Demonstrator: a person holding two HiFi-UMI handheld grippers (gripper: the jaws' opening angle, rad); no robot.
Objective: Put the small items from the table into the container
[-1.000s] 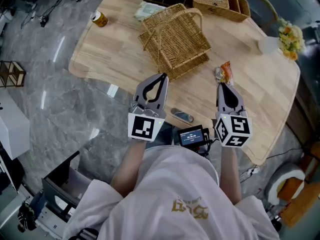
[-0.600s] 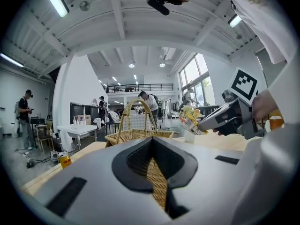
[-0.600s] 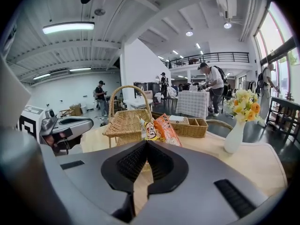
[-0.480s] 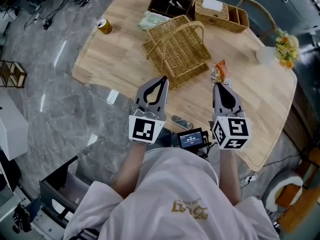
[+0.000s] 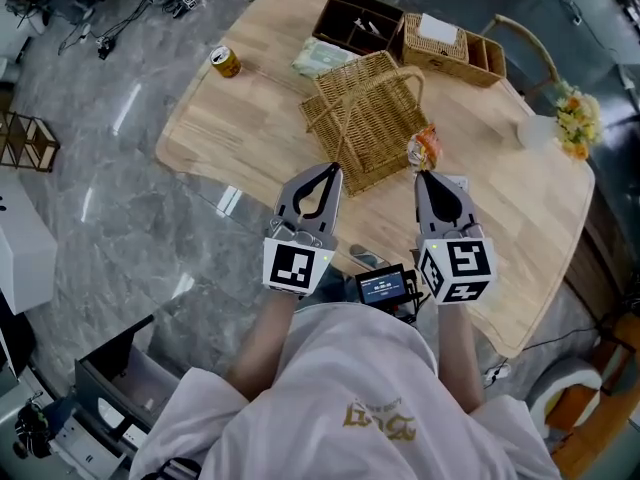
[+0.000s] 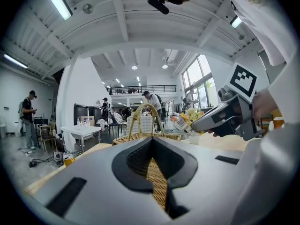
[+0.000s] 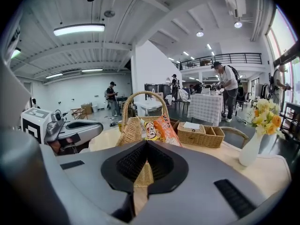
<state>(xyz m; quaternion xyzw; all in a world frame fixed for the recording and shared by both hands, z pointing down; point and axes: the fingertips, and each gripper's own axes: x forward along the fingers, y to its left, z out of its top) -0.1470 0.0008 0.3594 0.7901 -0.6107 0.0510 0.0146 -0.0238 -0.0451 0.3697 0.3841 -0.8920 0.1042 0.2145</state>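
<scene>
Both grippers have advanced toward the wicker basket (image 5: 370, 118) since the earlier frames. The right one has moved further, and the snack packet (image 5: 424, 149) has travelled with it.

1. Fingers
- The right gripper (image 5: 424, 175) has its fingers closed to a narrow slit on the lower edge of the snack packet. The packet stands up past the tips.
- The left gripper (image 5: 331, 168) has its fingers closed tip to tip with nothing between them. Only basket weave shows through the gap behind the tips.

2. Task items (head view)
- The snack packet lies at 12 o'clock of the right fingers, at the basket's 4 o'clock corner. Contact with the weave cannot be determined.
- The basket, handle raised, stands at 12 o'clock of the left fingers and 11 o'clock of the right.
- A can (image 5: 225, 62) stands well apart at the basket's 10 o'clock.
- A green packet (image 5: 325, 58) lies just beside the basket at 11 o'clock.
- A dark oblong item (image 5: 367, 259) lies near the desk's near edge, between the two grippers.

3. Surface and room
- The desk (image 5: 230, 118) is light wood with rounded corners.
- From the basket, a dark compartment tray (image 5: 360, 23) sits at 12 o'clock, a wicker organiser (image 5: 450, 46) at 1 o'clock and a vase of flowers (image 5: 560, 123) at 3 o'clock.
- The floor (image 5: 100, 198) is grey polished stone.
- The gripper views show an open hall with a white beamed ceiling, strip lights (image 7: 78, 29), a mezzanine railing (image 7: 225, 59) and several standing people.
</scene>
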